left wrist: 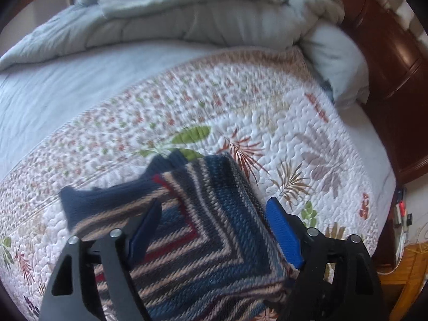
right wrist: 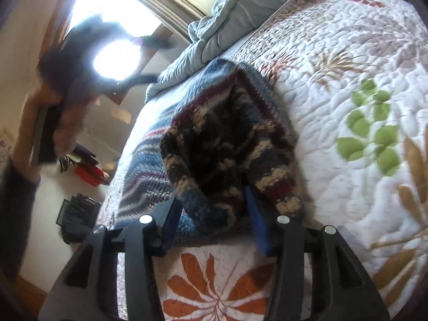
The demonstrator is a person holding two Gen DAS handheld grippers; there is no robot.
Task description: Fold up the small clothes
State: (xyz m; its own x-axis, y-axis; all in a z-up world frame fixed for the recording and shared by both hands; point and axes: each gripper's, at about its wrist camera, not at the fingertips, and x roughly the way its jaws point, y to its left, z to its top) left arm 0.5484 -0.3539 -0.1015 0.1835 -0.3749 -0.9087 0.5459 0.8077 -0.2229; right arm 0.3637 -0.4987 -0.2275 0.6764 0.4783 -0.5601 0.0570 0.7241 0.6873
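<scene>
Both tools hang over the sweater (left wrist: 203, 222), a thick striped knit in blue, tan and red that lies on the quilt (left wrist: 267, 112) of a bed. Left tool (left wrist: 214, 230), at the bottom centre of the left wrist view, has its blue pads (left wrist: 283, 232) standing wide apart, one either side of a folded ridge of the knit; neither pad presses on it, so nothing is gripped. Right tool (right wrist: 214, 222), at the bottom centre of the right wrist view, has its jaws partly apart with a bunched fold of the sweater (right wrist: 224, 144) heaped between and just ahead of them; the pads seem clear of the wool, though blur makes this hard to judge. A navy ribbed cuff or hem (left wrist: 112, 198) sticks out toward the lower left of the left wrist view. The person's hand (right wrist: 50, 123) shows blurred at the left edge of the right wrist view. This knit looks soft, bulky and fairly heavy for its size, not slippery and not fragile; it should sag and spring open rather than hold a crease. Best holds are likely the ribbed edge or a corner of the folded layers, pinching all layers together.
</scene>
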